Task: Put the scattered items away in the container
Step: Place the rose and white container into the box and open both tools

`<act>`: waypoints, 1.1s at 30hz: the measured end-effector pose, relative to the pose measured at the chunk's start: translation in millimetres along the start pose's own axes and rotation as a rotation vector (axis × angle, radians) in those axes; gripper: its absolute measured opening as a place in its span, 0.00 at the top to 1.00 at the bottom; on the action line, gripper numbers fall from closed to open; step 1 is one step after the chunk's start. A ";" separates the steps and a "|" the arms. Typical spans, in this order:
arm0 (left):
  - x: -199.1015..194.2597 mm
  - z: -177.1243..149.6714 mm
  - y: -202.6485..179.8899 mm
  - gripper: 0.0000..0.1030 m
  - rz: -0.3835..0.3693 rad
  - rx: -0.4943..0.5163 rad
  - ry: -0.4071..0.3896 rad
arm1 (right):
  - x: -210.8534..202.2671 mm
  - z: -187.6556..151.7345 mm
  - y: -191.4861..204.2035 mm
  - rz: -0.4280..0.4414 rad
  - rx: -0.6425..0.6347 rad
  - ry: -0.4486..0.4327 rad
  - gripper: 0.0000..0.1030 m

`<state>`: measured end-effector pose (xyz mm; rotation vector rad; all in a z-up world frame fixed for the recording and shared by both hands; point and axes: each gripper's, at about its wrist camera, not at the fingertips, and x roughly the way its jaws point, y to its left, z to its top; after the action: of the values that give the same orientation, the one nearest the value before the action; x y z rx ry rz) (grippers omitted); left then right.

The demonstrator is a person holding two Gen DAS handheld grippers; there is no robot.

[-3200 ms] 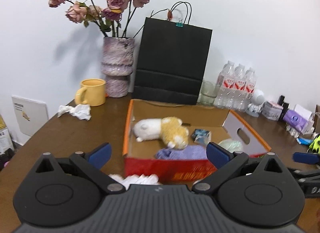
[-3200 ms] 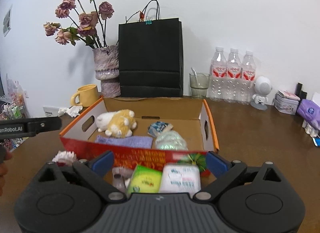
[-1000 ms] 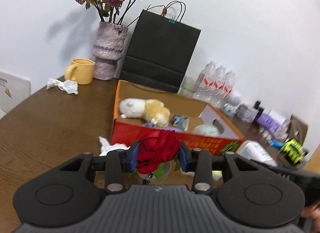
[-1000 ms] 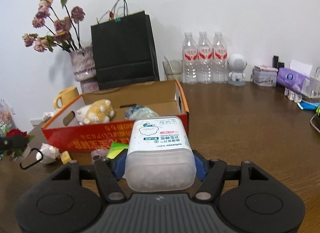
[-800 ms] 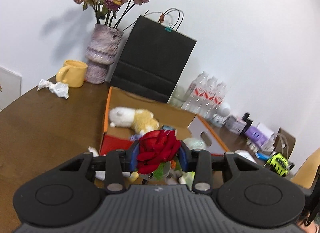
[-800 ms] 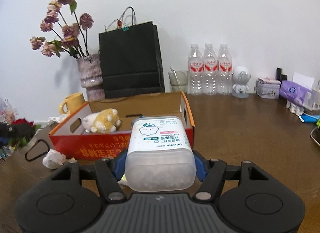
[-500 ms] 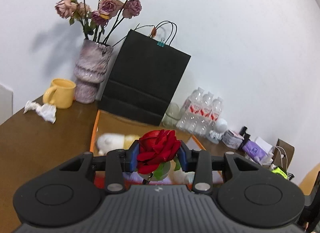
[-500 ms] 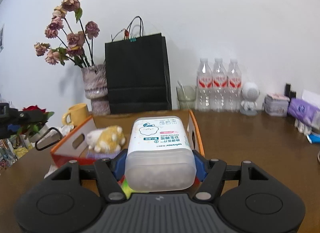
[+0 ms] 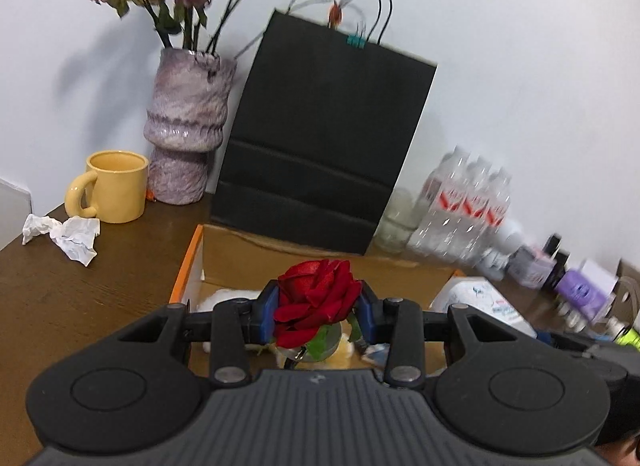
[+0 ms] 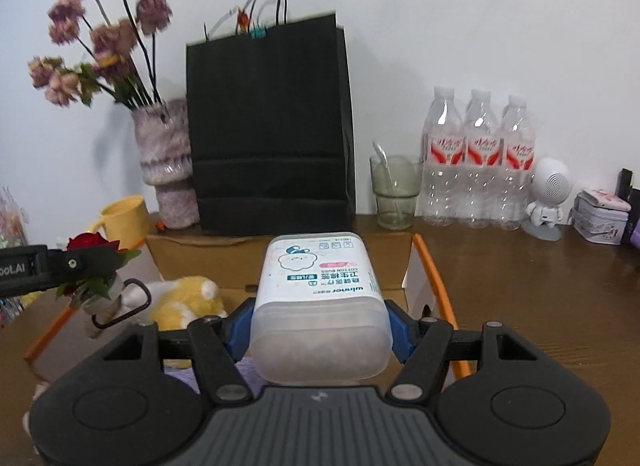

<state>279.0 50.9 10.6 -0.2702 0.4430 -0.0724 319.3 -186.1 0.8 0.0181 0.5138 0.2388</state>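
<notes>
Both tongs have come up and forward since half a second ago, and each now hangs over the cardboard box (image 10: 428, 262) instead of short of it. One red rose (image 9: 316, 302) is pinched between the blue pads of the left tongs (image 9: 318, 312); its small base and a black loop below it show only in the right wrist view, above the box's left end. One white cotton-swab tub (image 10: 320, 306) is clamped in the right tongs (image 10: 320, 326), above the box's near right part. Inside the box one yellow-and-white plush toy (image 10: 188, 298) lies at the left, half hidden by the tongs, and a strip of purple cloth (image 10: 180, 380) peeks out nearer; anything else in there is covered. Behind the box stand one black paper bag (image 10: 268, 125), one vase (image 9: 188, 125) of dried roses, one yellow mug (image 9: 116, 185), one glass (image 10: 394, 191) and three water bottles (image 10: 478, 161). One crumpled tissue (image 9: 64, 236) lies left of the box on the table (image 10: 560, 286). Items right of the box are blurred in the left view.
</notes>
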 end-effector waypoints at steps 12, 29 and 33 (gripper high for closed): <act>2.3 -4.4 -12.1 0.00 0.125 0.069 -0.002 | 3.2 2.1 -6.5 -0.015 0.024 0.041 0.07; -0.3 -5.5 -18.9 0.00 0.139 0.099 0.016 | -1.5 1.0 -1.0 -0.029 0.002 0.058 0.07; -10.6 -3.6 -22.0 0.00 0.125 0.104 -0.004 | -8.6 0.2 2.2 -0.036 -0.004 0.044 0.07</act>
<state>267.7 30.2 17.9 -0.1397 0.4494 0.0276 311.6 -185.9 5.3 -0.0001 0.5574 0.2058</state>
